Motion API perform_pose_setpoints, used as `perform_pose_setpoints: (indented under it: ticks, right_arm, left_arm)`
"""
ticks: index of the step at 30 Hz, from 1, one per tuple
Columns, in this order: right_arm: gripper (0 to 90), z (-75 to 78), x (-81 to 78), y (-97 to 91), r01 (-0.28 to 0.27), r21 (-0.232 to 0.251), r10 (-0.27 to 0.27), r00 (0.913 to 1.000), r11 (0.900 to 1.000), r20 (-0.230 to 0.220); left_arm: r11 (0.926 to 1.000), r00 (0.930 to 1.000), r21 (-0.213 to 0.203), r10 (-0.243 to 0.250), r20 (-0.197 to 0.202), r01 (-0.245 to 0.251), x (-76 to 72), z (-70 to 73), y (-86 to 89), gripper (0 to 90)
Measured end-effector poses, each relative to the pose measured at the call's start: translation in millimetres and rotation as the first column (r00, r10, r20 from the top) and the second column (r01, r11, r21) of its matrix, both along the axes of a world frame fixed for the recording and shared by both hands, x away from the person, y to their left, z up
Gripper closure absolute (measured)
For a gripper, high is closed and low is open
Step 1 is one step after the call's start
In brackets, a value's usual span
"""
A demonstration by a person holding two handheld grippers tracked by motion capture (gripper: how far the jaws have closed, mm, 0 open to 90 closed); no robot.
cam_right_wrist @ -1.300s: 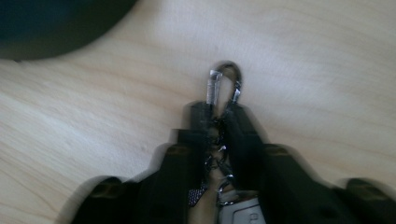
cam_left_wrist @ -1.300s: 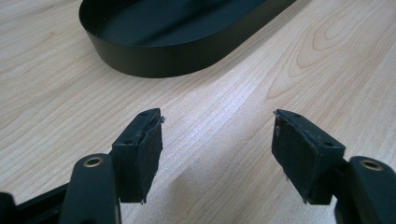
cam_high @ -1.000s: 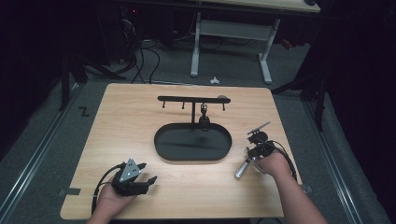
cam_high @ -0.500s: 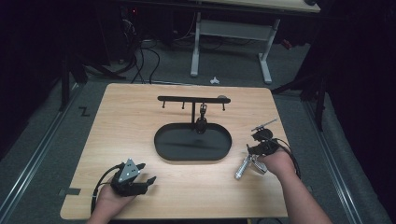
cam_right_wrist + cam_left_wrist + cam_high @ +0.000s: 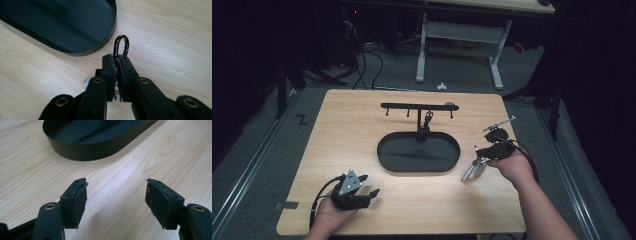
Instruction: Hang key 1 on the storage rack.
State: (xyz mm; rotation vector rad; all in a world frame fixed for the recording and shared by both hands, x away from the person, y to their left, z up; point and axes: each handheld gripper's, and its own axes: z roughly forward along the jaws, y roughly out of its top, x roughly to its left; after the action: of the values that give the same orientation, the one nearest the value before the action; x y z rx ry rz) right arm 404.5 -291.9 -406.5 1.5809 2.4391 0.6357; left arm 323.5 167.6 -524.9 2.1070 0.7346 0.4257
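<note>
**Carabiner gripped, hanging yet to come**

The right gripper (image 5: 116, 65) is clamped on a dark metal carabiner (image 5: 121, 45), whose rounded loop sticks out past the pads. In the high view that right gripper (image 5: 486, 152) sits off the right end of the black oval tray (image 5: 387, 160), with something silvery (image 5: 472, 171) dangling below it toward the table (image 5: 362, 115); this is probably keys or a tag attached to the clip, though it is too small to tell.

The pick-up looks done. What seems to remain is carrying the clip to the black hook rack (image 5: 412, 106) behind the tray and slipping it over 1 of its pegs. 1 peg near the middle already carries a small dark item (image 5: 426, 122) hanging toward the tray; the others appear free.

The left gripper (image 5: 362, 196) rests near the table's front left edge, and in its own view its jaws stand wide apart with nothing between them, the tray's wall (image 5: 100, 148) ahead.
</note>
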Motion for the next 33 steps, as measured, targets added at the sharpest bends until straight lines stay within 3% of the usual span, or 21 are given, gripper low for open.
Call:
perform_pose_setpoints:
  ticks: [10,20,33]
  right_arm:
    - [85.3,32.8,3.7,20.5,-0.047,0.022,0.047,0.9983,0.9986,0.034]
    - [85.3,55.1,13.3,46.3,-0.084,0.022,0.083,0.9946,0.9962,0.062]
    - [85.2,84.8,31.0,64.9,-0.07,0.007,0.068,0.9907,0.9975,0.117]
  left_arm:
    - [1.0,1.0,-0.005,0.003,0.003,-0.003,0.3,0.2,0.7,34.1]
    - [1.0,1.0,-0.003,0.003,0.001,-0.003,0.4,0.4,1.7,34.1]
    - [0.9999,1.0,-0.009,0.008,0.004,-0.008,0.0,1.4,3.9,34.1]
